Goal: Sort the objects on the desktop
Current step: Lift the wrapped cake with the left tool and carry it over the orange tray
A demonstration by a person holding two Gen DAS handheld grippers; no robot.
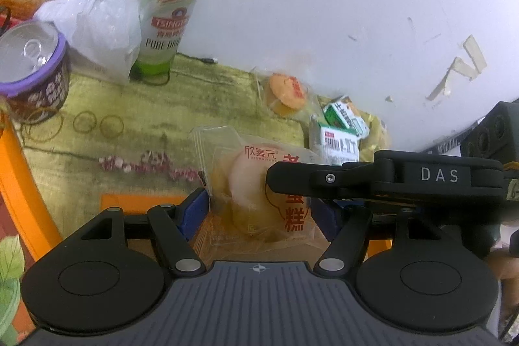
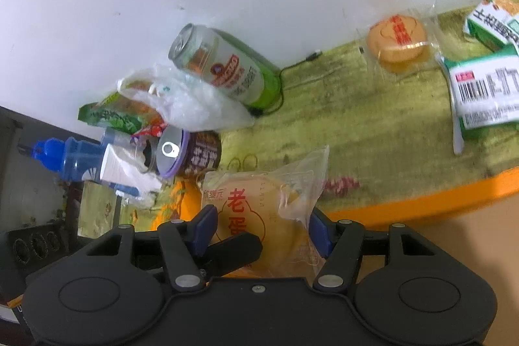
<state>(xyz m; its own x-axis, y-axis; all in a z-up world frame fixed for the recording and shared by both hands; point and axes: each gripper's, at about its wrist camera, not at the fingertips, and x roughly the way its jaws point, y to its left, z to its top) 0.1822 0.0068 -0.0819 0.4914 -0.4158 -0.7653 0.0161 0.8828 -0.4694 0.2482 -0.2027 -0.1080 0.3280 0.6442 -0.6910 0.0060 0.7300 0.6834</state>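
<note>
Left wrist view: the left gripper (image 1: 259, 209) is clamped on a wrapped cake (image 1: 256, 184), blue pads on either side. Right gripper (image 2: 259, 232) grips the same cake (image 2: 259, 209) from the other side, so both hands share it, lifted over the orange table edge (image 2: 421, 200). Beyond lie another cake (image 1: 287, 93), cartons (image 1: 343, 132) and a beer can (image 1: 167, 18) on the mat.

tall can (image 1: 170, 15) behind short can (image 1: 34, 70)

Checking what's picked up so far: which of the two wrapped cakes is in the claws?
The pale cake packet with red lettering, between both claws; the smaller orange one lies by the wall.
</note>
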